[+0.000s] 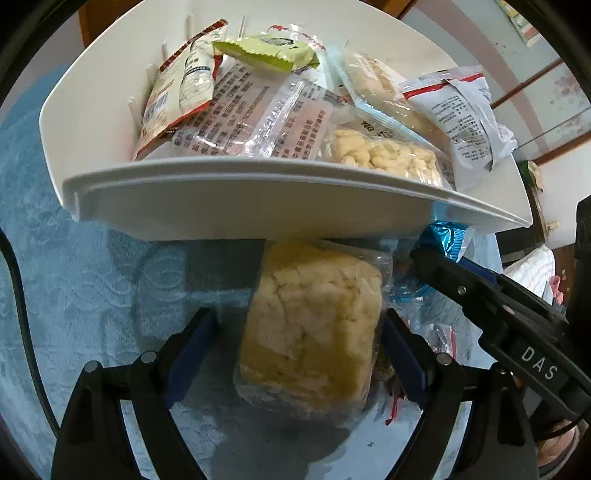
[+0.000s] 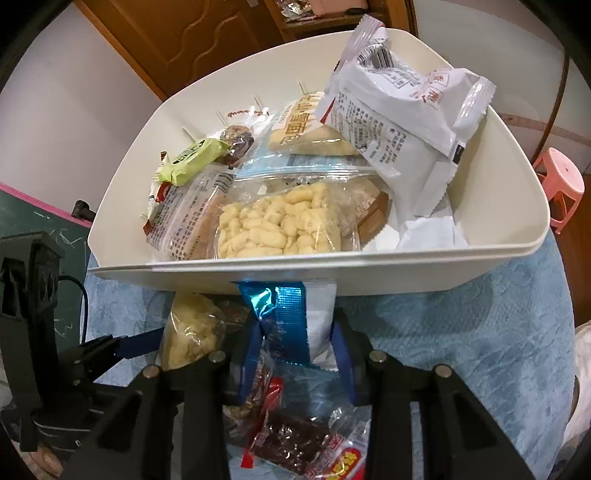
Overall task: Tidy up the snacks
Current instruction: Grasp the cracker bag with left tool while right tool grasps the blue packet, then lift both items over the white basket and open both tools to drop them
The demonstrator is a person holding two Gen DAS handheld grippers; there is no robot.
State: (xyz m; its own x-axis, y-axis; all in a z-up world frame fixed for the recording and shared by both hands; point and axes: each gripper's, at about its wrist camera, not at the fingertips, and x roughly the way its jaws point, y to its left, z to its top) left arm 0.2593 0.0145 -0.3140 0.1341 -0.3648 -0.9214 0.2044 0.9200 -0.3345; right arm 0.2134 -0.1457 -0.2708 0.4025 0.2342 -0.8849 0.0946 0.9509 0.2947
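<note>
A white plastic bin (image 1: 258, 199) (image 2: 406, 273) stands on the blue cloth and holds several wrapped snacks. My left gripper (image 1: 299, 332) is open around a clear pack of pale yellow puffed snack (image 1: 310, 325) lying in front of the bin; a gap shows on the left side. That pack also shows in the right wrist view (image 2: 192, 328). My right gripper (image 2: 295, 332) is shut on a blue and white foil packet (image 2: 291, 317), held just below the bin's front rim. It shows in the left wrist view (image 1: 443, 240) too.
A red-wrapped dark snack pack (image 2: 295, 439) lies on the blue cloth (image 1: 92, 295) under the right gripper. A pink stool (image 2: 561, 181) stands at the right. A wooden cabinet (image 2: 207, 33) is behind the bin.
</note>
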